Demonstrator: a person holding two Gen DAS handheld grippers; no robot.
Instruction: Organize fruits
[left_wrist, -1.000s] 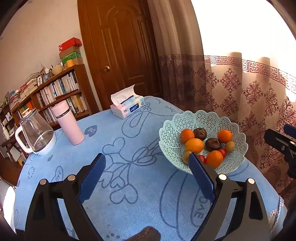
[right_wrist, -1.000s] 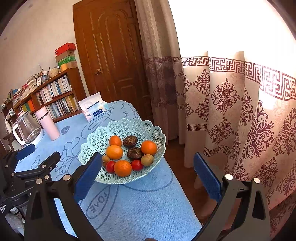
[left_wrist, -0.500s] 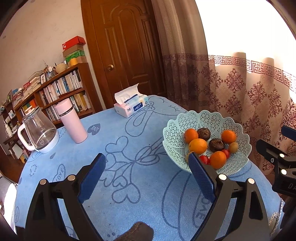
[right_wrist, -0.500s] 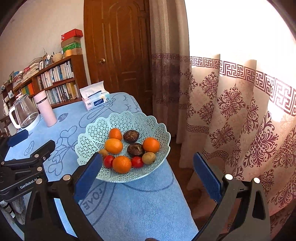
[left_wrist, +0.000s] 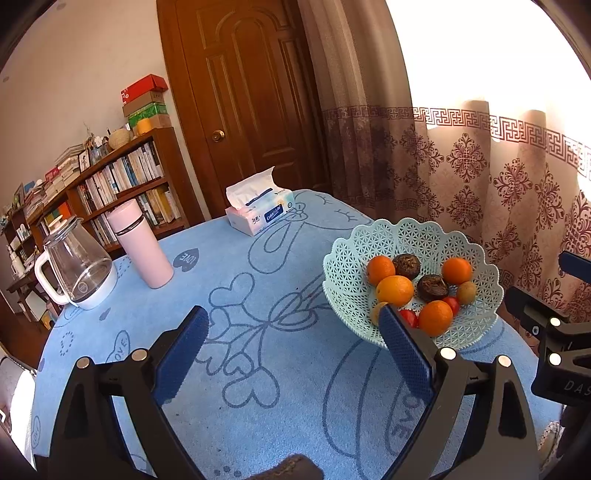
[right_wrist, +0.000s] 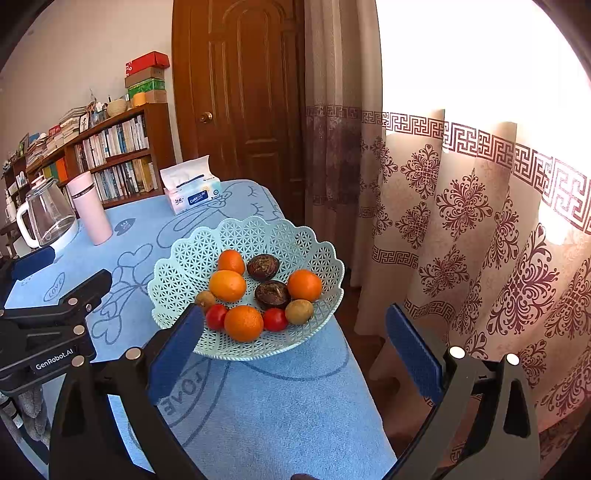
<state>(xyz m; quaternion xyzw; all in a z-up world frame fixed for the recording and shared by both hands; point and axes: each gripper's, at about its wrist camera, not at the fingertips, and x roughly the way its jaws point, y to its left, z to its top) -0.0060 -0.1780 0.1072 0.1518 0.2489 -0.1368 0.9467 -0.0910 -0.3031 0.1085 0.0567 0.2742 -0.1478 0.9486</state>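
Note:
A pale green lattice fruit basket (left_wrist: 476, 254) (right_wrist: 184, 266) stands near the right edge of the blue table. It holds several oranges (left_wrist: 394, 290) (right_wrist: 243, 323), two dark round fruits (right_wrist: 272, 294), two red tomatoes (right_wrist: 275, 319) and small brown fruits (right_wrist: 299, 311). My left gripper (left_wrist: 291, 332) is open and empty, above the table to the left of the basket. My right gripper (right_wrist: 295, 328) is open and empty, just in front of the basket; its left finger overlaps the near rim in view.
A tissue box (left_wrist: 260, 214), a pink flask (left_wrist: 142, 245) and a glass kettle (left_wrist: 75, 266) stand at the far side of the table (left_wrist: 277, 369). The table's right edge drops to the floor by a patterned curtain (right_wrist: 480, 240). A bookshelf (left_wrist: 118, 184) and door stand behind.
Both grippers have shifted slightly: the basket sits a little lower and more central in the right wrist view. Both stay open and empty.

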